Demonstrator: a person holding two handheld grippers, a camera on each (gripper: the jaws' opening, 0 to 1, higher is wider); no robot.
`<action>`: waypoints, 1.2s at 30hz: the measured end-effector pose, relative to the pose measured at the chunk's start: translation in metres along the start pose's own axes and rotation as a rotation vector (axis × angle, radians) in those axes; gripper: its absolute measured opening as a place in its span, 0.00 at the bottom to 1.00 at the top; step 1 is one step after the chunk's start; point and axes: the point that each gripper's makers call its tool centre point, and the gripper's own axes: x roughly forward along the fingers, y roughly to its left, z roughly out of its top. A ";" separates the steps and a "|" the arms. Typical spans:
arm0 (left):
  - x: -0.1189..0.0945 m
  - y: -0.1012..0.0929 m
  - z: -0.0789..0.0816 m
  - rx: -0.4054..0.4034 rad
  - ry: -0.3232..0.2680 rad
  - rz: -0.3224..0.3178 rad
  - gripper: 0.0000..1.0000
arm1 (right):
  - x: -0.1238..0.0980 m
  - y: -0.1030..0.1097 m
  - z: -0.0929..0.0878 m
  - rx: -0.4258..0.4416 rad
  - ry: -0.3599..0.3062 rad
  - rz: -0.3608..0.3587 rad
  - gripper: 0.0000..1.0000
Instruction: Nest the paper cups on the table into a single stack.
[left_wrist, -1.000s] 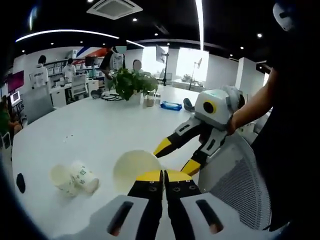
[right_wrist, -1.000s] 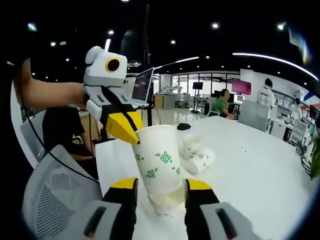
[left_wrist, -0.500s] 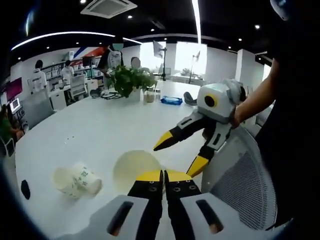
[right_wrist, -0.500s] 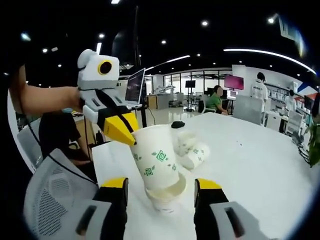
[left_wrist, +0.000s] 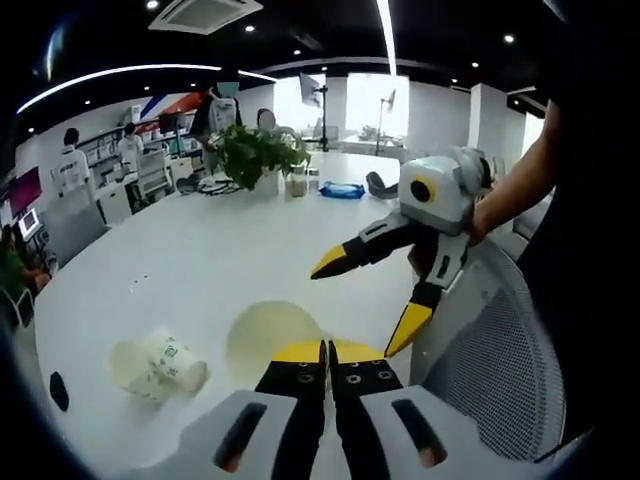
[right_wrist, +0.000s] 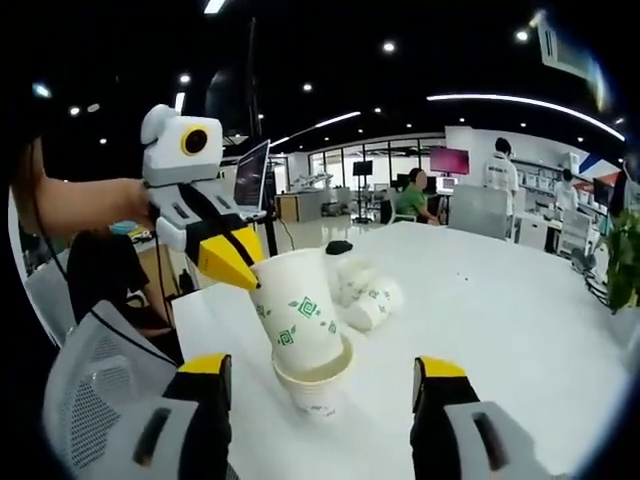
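A: Where do the cups stand right now?

B: In the right gripper view the left gripper (right_wrist: 232, 268) has its jaws pinched together on the rim of the upper paper cup (right_wrist: 297, 318), which sits tilted in the mouth of the lower paper cup (right_wrist: 315, 385) upright on the white table (right_wrist: 500, 330). It is partly in, not seated square.

A: And the right gripper?

B: The right gripper (right_wrist: 320, 385) has its jaws wide apart, one on each side of the lower cup and touching neither. In the left gripper view the right gripper (left_wrist: 368, 295) hangs spread above the table with nothing between its jaws.

A: What else is left?

B: A short nested pair of cups (right_wrist: 365, 297) lies on its side just behind the stack; in the left gripper view the same lying cups (left_wrist: 155, 365) rest well to one side of the held cup's mouth (left_wrist: 272, 338).

A: So how should this step be done?

B: I'd level the upper cup first, so its axis lines up with the lower one, then press straight down. Pushing while it leans would likely wedge the wall or tip the base. The right claw could close lightly on the lower cup to steady it; paper crumples, so a gentle pinch only. Let go of the rim once the cup sits evenly all round
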 end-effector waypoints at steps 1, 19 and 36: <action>0.001 0.000 0.000 0.004 0.002 0.000 0.00 | 0.000 0.000 -0.001 0.003 0.001 0.000 0.76; 0.020 0.000 -0.009 0.144 0.131 -0.026 0.00 | -0.005 -0.005 -0.013 0.041 0.004 -0.025 1.00; 0.040 -0.009 -0.032 0.243 0.256 -0.074 0.01 | -0.009 -0.006 -0.023 0.064 0.022 -0.046 0.96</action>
